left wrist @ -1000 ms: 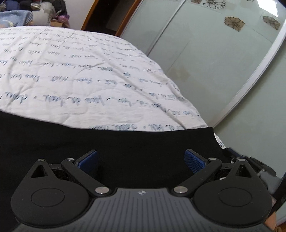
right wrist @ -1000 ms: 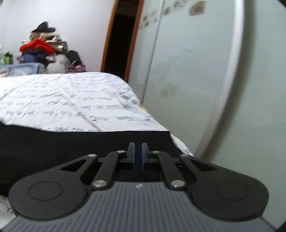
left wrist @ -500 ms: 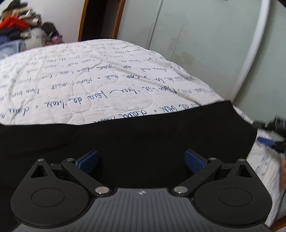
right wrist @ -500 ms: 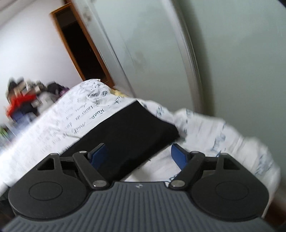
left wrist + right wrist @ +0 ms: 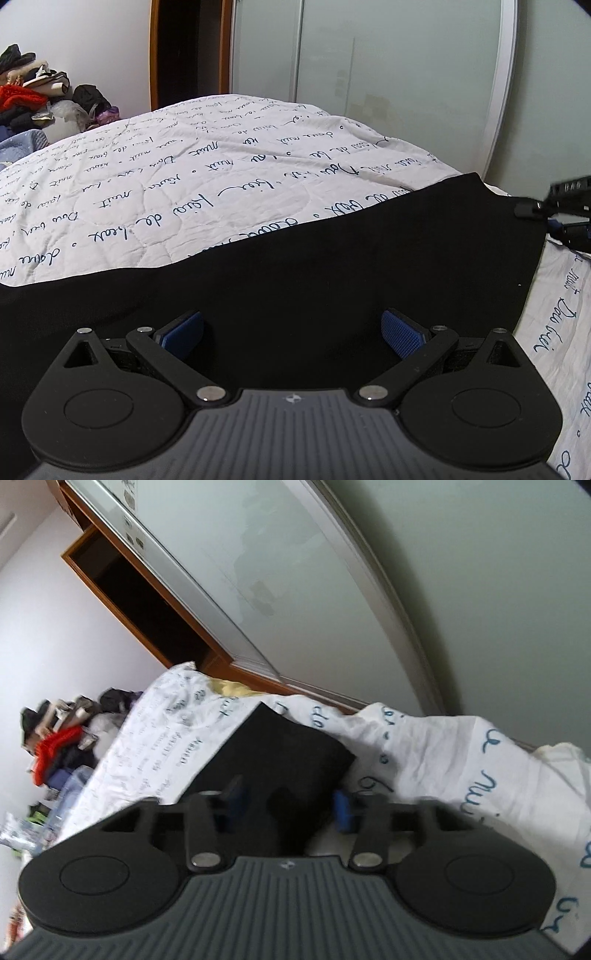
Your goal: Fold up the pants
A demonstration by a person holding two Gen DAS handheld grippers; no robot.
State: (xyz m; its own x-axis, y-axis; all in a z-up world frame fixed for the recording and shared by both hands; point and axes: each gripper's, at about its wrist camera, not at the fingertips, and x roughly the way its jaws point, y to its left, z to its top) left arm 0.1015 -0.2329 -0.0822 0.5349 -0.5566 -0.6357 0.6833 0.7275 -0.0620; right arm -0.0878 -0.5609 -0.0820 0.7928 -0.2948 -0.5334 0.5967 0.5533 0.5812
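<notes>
The right gripper, jaws just closing around the pants edge at 12 o'clock, should bite deep; the left gripper stays apart.

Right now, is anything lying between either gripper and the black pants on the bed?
Nothing visible. The left gripper hangs open directly over the pants; the right gripper, jaws just closing, straddles their corner edge on the quilt.
</notes>
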